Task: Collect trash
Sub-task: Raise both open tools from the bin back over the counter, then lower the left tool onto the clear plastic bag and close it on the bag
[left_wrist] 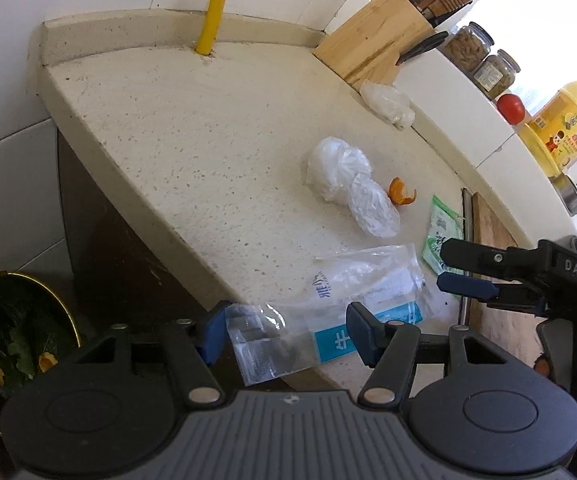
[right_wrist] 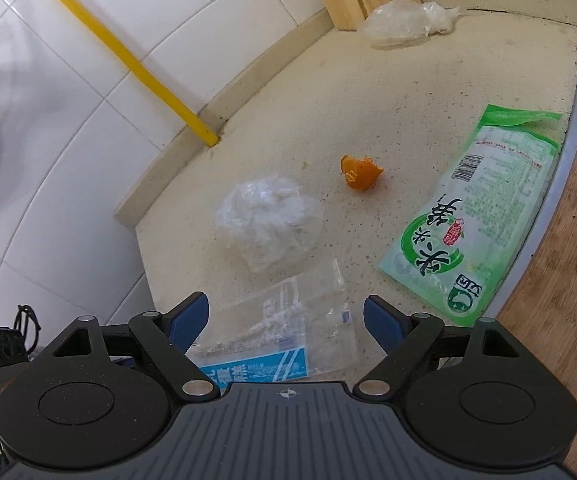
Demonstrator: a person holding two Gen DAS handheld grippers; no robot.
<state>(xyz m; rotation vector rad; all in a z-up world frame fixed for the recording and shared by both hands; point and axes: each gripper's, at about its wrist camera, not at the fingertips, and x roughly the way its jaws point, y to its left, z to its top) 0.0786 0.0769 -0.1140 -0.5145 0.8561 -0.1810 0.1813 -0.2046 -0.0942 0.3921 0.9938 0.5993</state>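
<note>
A clear plastic bag with a blue label (left_wrist: 328,312) (right_wrist: 284,332) lies at the counter's front edge and partly overhangs it. My left gripper (left_wrist: 288,332) is open, one finger on either side of that bag. My right gripper (right_wrist: 286,318) (left_wrist: 464,270) is open too, hovering over the same bag from the right. Behind the bag lie crumpled clear plastic (left_wrist: 344,188) (right_wrist: 268,220), an orange peel (left_wrist: 400,192) (right_wrist: 358,174) and a green food packet (left_wrist: 442,236) (right_wrist: 476,220). Another crumpled plastic bag (left_wrist: 386,104) (right_wrist: 404,22) rests by the knife block.
A gold-rimmed bin (left_wrist: 60,304) holding greens and peel sits below the counter's left edge. A wooden knife block (left_wrist: 376,40), a yellow pipe (left_wrist: 216,8) and a wooden cutting board (right_wrist: 568,240) border the beige counter (left_wrist: 192,140). Jars (left_wrist: 472,46), a tomato (left_wrist: 510,108) and a yellow bottle (left_wrist: 560,124) line the ledge.
</note>
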